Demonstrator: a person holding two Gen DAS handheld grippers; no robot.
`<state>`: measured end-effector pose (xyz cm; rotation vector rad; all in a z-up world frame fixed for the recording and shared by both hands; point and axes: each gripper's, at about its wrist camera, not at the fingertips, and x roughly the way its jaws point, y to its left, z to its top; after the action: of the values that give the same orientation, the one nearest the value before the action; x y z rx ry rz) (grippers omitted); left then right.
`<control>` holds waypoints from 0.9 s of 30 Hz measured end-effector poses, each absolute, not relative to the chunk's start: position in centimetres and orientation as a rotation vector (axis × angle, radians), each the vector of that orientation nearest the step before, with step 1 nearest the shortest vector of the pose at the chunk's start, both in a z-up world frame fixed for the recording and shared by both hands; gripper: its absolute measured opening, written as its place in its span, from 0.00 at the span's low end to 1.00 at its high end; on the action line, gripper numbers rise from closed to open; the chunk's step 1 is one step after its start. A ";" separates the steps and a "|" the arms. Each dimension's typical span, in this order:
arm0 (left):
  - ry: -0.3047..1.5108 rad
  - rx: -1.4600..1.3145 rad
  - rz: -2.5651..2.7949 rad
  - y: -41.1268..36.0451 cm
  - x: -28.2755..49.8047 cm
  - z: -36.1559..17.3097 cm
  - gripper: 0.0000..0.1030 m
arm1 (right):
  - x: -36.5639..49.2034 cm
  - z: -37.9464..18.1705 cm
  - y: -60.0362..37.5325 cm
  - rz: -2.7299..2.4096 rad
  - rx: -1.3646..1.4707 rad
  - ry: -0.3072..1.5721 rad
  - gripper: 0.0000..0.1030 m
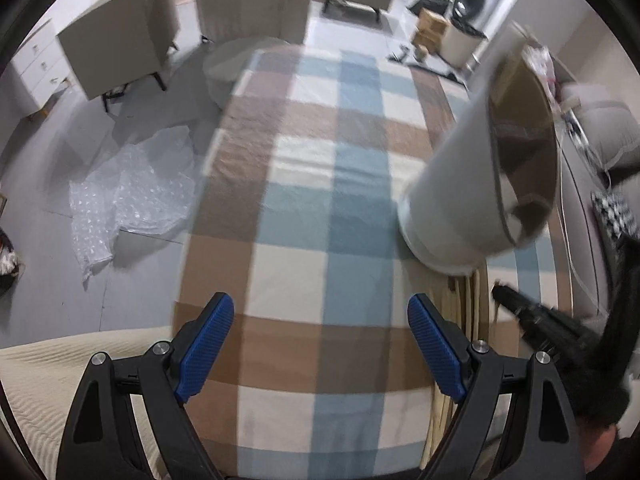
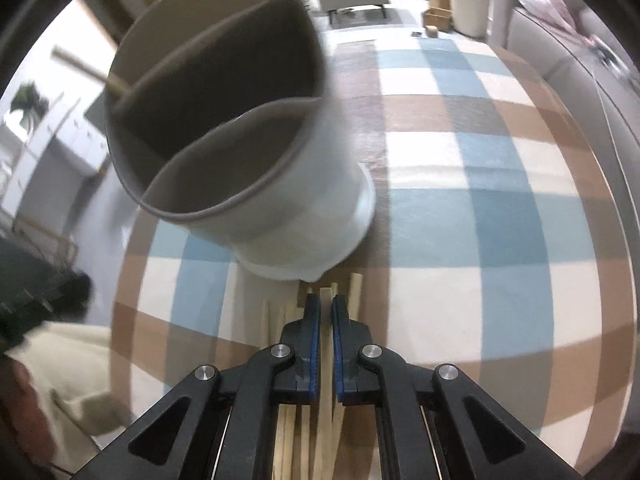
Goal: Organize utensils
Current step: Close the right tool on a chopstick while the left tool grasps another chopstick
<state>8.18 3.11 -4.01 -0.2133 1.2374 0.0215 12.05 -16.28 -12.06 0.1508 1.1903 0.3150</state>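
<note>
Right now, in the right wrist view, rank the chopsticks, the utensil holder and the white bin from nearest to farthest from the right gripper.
1. Chopsticks: one pinched in the right gripper, the rest lying beneath it.
2. Utensil holder: just ahead, to the left on the checked cloth.
3. White bin: far back, upper right, on the floor.

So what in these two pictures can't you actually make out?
- Bottom of the holder: its compartments are too dark in the right wrist view.
- Chopsticks: the right tongs and their frame cover most of the pile, so no count; the near ends run off the bottom edge.
- Right tongs in the left wrist view: a dark blur at the edge.
- The left tongs stand open, holding nothing.
</note>
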 end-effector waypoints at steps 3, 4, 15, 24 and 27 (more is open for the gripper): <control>1.280 -0.176 -0.037 1.1 8.0 -4.8 0.83 | 11.9 -11.8 -18.9 0.296 0.247 1.188 0.05; 1.301 -0.173 -0.062 0.4 8.0 -5.2 0.83 | 12.2 -11.7 -19.5 0.289 0.284 1.188 0.05; 1.505 -0.150 -0.149 -4.2 7.9 -10.1 0.74 | 12.7 -11.6 -27.0 0.174 0.762 1.147 0.05; 1.527 -0.028 -0.072 -6.0 7.2 -11.4 0.68 | 12.5 -11.1 -29.9 0.090 0.894 1.045 0.05; 1.520 -0.023 -0.070 -6.4 6.9 -11.5 0.68 | 12.5 -11.0 -30.4 0.066 0.897 1.020 0.05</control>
<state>6.90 -6.39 -11.48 -0.0226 1.5195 -0.0702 12.52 -30.42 -10.96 0.8973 1.0197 0.0659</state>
